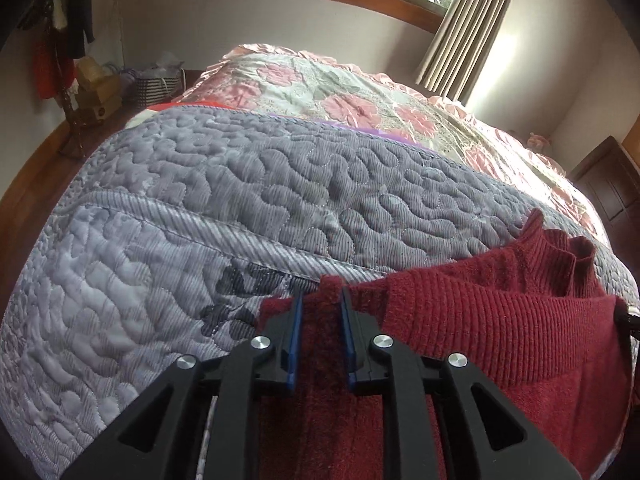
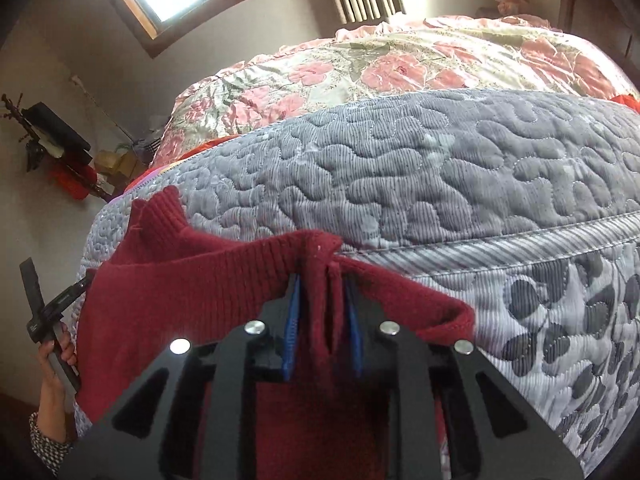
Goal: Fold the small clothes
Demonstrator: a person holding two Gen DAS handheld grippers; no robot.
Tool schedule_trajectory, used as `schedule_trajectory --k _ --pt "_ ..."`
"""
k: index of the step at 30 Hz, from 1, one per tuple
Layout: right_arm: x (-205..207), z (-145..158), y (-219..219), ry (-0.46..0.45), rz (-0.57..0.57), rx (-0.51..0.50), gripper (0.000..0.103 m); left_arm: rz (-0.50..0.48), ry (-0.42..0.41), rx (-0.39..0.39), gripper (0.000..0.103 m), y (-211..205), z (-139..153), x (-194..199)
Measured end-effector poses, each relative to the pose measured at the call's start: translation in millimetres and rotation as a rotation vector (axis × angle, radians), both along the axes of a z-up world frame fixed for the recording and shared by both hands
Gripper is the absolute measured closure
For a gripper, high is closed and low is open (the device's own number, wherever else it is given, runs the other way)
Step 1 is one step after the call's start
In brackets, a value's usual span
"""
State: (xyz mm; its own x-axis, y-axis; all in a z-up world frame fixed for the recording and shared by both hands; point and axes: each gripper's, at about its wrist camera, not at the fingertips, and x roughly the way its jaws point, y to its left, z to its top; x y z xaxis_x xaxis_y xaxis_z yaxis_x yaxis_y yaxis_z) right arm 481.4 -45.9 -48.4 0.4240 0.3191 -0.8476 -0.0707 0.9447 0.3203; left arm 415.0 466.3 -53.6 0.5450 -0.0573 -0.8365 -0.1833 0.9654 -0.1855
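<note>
One dark red sweater [image 1: 500, 320] hangs over the grey quilt [image 1: 240, 184], pinched at two spots: left gripper [image 1: 322, 300] and right gripper [image 2: 322, 280] each clamp what looks like a shoulder fold.

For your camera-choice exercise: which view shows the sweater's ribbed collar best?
The left wrist view: the dark red sweater's ribbed collar opens toward the camera, showing its inside. The right wrist view shows the collar only from outside, near the frame's left.

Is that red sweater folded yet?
Not yet. The red sweater hangs spread between both tongs, each pinching a shoulder over the grey quilt.
</note>
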Motion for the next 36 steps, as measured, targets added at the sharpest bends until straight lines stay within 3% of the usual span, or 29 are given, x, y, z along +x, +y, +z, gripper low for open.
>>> schedule_trajectory --k 1,2,5,10,16,17,19,20,22,26,29,33,36 --pt "-9.0 7.9 -1.6 -0.018 0.011 -0.01 0.061 -0.006 -0.006 -0.002 0.062 1.5 8.3 -7.3" --pt "-18.5 14.6 -4.4 -0.025 0.031 -0.02 0.061 -0.014 -0.005 0.007 0.049 2.5 15.7 -14.9" --pt "-54.1 27.1 -13.8 -0.021 0.084 -0.041 0.062 -0.074 -0.02 -0.014 0.047 5.2 34.1 -50.8" --pt "-139.5 24.5 -18.2 0.01 0.203 -0.039 0.056 -0.109 0.04 -0.05 0.044 9.6 35.8 -125.2" --pt "-204.9 7.2 -16.2 0.032 0.25 -0.03 0.059 -0.146 0.053 -0.111 0.044 -6.4 24.2 -183.0" --pt "-206.9 4.3 -14.8 0.03 0.251 -0.036 0.062 -0.154 0.051 -0.114 0.045 -9.5 22.5 -187.0" --pt "-206.2 -1.6 -14.6 0.046 0.239 -0.016 0.082 -0.158 0.057 -0.124 0.05 -17.9 17.3 -189.3" --pt "-205.4 -3.2 -15.1 0.058 0.234 0.003 0.088 -0.155 0.07 -0.126 0.059 -21.6 14.3 -188.7" --pt "-203.6 -2.1 -18.3 0.083 0.233 0.053 0.095 -0.145 0.088 -0.117 0.066 -26.4 10.2 -186.9" --pt "-217.2 10.6 -32.0 0.094 0.225 0.106 0.096 -0.147 0.088 -0.116 0.079 -27.6 15.1 -185.3" --pt "-224.5 8.1 -39.8 0.096 0.221 0.072 0.096 -0.17 0.09 -0.079 0.081 -28.0 14.4 -183.2" --pt "-220.9 -31.9 -39.0 0.171 0.21 0.057 0.095 -0.167 0.127 -0.066 0.079 -24.9 -5.4 -177.8" --pt "-220.1 -25.6 -39.4 0.153 0.217 0.072 0.093 -0.158 0.119 -0.062 0.075 -25.0 1.2 -180.3"
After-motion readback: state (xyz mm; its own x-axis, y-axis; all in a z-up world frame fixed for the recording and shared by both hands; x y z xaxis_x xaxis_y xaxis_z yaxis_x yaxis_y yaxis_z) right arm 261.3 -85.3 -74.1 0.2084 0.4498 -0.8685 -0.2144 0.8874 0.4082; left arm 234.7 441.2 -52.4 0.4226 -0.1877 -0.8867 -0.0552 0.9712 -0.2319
